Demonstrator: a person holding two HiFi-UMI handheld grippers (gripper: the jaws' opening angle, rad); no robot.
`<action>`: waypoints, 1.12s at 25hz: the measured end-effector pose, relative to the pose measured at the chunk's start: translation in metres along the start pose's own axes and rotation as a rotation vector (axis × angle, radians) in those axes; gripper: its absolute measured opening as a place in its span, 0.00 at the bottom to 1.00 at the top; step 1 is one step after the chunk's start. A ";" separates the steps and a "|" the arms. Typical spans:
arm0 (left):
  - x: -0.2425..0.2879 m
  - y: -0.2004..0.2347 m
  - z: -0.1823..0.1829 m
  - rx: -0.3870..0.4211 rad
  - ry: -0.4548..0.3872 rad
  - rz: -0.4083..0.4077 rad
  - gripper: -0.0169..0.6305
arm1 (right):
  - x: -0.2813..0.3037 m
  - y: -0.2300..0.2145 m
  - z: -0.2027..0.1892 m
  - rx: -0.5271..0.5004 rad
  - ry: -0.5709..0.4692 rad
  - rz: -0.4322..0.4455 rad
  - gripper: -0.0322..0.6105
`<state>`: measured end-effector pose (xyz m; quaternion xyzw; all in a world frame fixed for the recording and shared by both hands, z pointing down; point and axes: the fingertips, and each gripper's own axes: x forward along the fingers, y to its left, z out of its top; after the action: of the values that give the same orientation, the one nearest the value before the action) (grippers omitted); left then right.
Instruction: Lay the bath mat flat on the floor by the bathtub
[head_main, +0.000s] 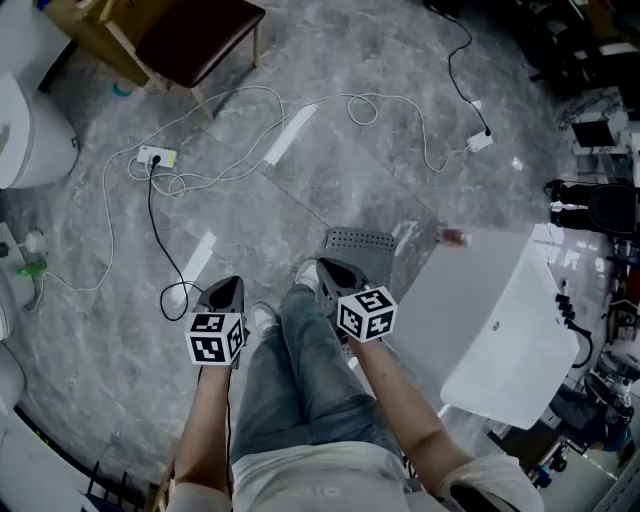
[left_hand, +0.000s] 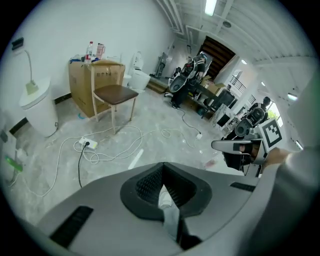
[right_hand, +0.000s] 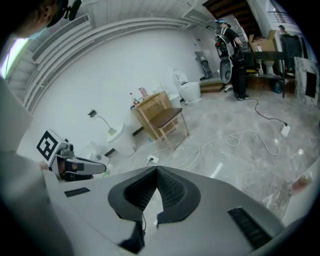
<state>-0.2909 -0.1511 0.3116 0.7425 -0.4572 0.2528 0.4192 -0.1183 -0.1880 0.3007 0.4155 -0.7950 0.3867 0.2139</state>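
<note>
The bath mat (head_main: 350, 190) looks like a nearly clear sheet lying flat on the grey floor. Its right side reaches the white bathtub (head_main: 500, 330), and a pink label (head_main: 452, 236) sits near that corner. A grey dotted patch (head_main: 358, 242) shows at the sheet's near edge. My right gripper (head_main: 335, 268) hangs shut just short of that patch, holding nothing. My left gripper (head_main: 228, 288) is also shut and empty, over bare floor left of the person's legs. In each gripper view the jaw tips (left_hand: 162, 165) (right_hand: 156, 170) meet with nothing between them.
A wooden chair (head_main: 200, 35) and a cardboard box (left_hand: 95, 82) stand at the back left, beside a white toilet (head_main: 30, 130). A power strip (head_main: 157, 156) and looping cables (head_main: 400, 110) cross the floor. Dark equipment (head_main: 600, 200) crowds the right edge.
</note>
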 end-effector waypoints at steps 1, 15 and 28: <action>-0.013 -0.005 0.010 0.008 -0.022 -0.008 0.05 | -0.007 0.013 0.015 -0.021 -0.016 0.012 0.09; -0.221 -0.081 0.157 0.159 -0.390 -0.017 0.05 | -0.156 0.178 0.167 -0.212 -0.259 0.153 0.09; -0.349 -0.153 0.197 0.266 -0.553 -0.081 0.05 | -0.274 0.265 0.230 -0.306 -0.459 0.216 0.09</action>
<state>-0.3146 -0.1205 -0.1156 0.8491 -0.4869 0.0818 0.1878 -0.1870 -0.1399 -0.1364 0.3680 -0.9113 0.1789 0.0463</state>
